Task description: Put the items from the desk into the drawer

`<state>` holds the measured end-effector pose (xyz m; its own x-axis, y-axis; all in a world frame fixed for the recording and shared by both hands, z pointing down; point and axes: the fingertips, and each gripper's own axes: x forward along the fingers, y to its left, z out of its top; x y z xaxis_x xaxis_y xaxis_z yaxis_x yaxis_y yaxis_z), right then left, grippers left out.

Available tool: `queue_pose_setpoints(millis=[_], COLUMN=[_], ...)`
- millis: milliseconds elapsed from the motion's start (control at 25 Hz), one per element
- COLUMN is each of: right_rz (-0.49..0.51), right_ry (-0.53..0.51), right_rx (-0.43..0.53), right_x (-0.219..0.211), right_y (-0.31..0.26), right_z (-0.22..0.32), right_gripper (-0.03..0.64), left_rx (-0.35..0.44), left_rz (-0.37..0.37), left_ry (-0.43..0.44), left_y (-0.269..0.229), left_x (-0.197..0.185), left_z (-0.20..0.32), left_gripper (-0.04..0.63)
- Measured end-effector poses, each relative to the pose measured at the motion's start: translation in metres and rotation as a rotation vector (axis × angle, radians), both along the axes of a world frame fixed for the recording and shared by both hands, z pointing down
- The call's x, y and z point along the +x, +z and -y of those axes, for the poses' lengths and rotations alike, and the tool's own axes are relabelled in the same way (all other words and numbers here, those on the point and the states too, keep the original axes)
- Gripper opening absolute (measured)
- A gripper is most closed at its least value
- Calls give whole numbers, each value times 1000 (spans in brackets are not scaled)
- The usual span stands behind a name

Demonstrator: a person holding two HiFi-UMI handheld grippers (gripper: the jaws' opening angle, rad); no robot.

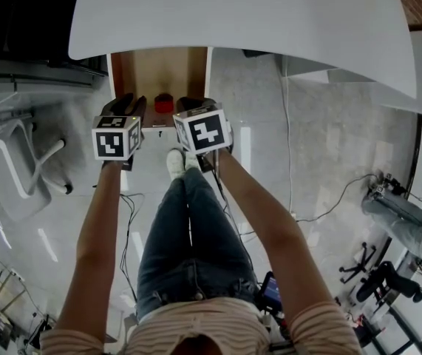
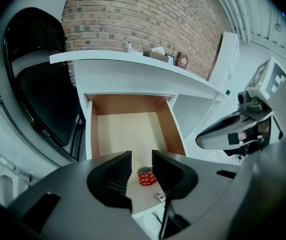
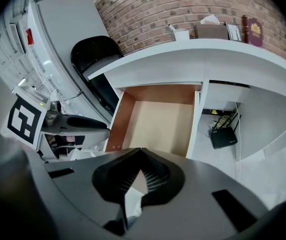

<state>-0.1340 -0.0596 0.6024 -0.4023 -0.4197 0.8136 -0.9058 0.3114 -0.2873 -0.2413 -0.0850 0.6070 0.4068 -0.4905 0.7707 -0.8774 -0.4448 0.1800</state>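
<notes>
The open drawer (image 1: 159, 69) with a pale wood floor sticks out from under the white desk (image 1: 233, 13). A red tape roll (image 1: 164, 103) lies at its front edge, and it shows between my left gripper's fingers (image 2: 145, 176). My left gripper (image 2: 141, 166) hangs open just above the roll and holds nothing. Beside it over the drawer's front, my right gripper (image 3: 141, 156) is shut, fingertips together, with a thin crumpled white piece (image 3: 131, 196) pinched between them. The drawer's brown side wall (image 3: 115, 124) lies below that gripper.
A tissue box and books (image 3: 210, 29) stand on the desk top by the brick wall. A black chair (image 2: 42, 99) is left of the drawer and a white chair (image 1: 18, 168) farther left. A black router (image 3: 223, 134) sits under the desk. A small metal part (image 2: 159, 196) lies near the tape.
</notes>
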Motion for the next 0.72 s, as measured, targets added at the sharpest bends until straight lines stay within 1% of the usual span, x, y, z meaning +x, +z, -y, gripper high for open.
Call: queue_pose_setpoints(millis=[40,160,320,480,720], right_rz=[5,15,24,48,84], right_ry=[6,21,31,48,58], right_rx=[-3,-5,12,33,102], right_x=[-2,-4,-7,-11,-20], right_y=[-1,-7,-20,-36,-60], right_z=[-5,-18,-29,-42,-56], right_gripper=[17,17,17,17,17], left_rx=[-3,7,10,15,54], left_rz=[-5,-8,-10,-42,-104], left_ry=[-1,-3,-4,6,12], left_y=[-2,-9,-17,-32,-59], left_x=[-1,-6,-13,-13,-11], left_z=[-4,-15,-28,-44,-64], left_gripper=[124,75,34,11,9])
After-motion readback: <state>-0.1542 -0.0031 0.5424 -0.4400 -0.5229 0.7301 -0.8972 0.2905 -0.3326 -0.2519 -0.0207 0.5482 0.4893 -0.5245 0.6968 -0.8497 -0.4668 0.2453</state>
